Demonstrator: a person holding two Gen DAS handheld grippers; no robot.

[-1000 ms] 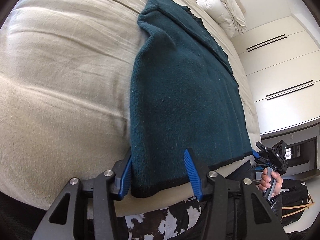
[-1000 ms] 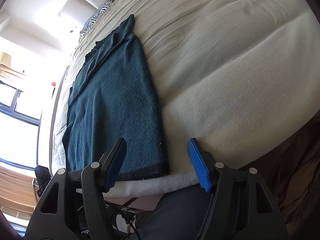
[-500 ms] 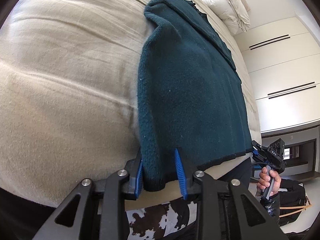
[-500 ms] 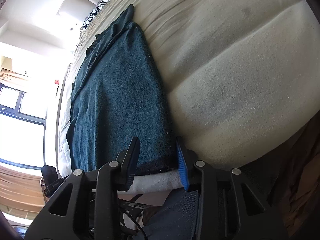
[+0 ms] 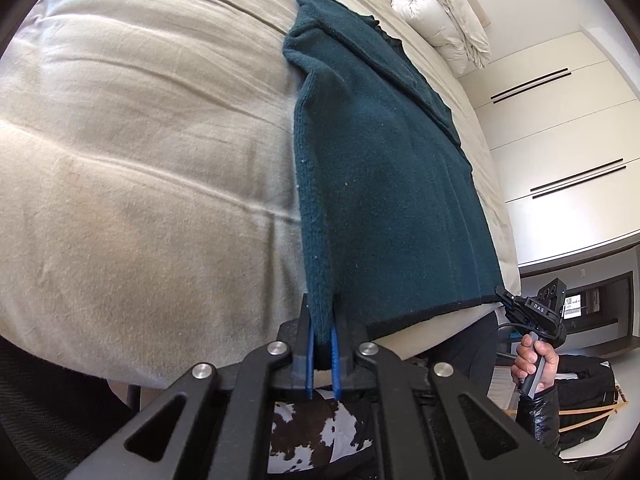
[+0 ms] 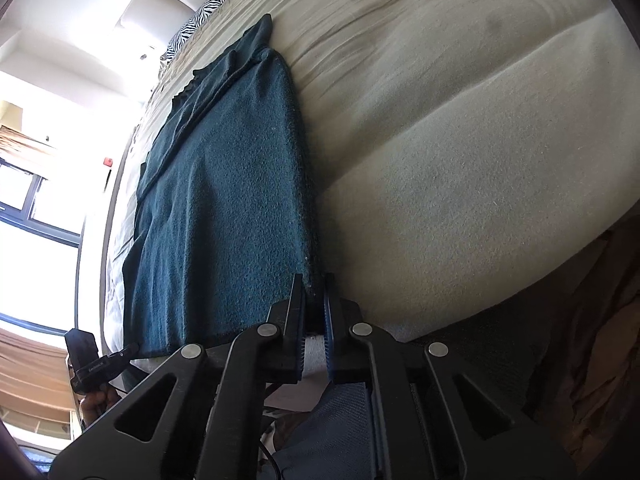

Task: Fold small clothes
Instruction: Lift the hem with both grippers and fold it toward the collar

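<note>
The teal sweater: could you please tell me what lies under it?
The sweater lies flat on the beige bed, with each tool clamping a near hem corner. Whatever sits directly beneath the fabric is covered.

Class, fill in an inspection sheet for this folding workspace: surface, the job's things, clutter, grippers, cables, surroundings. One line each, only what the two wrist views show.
Surface: beige bed cover, wrinkled.
Job's things: teal sweater flat, hem at the near bed edge.
Clutter: rolled white duvet; zebra pillow.
Grippers: left gripper and right gripper, jaws shut, each on a near hem corner.
Cables: black lead under the right gripper.
Surroundings: white wardrobe; window.
</note>
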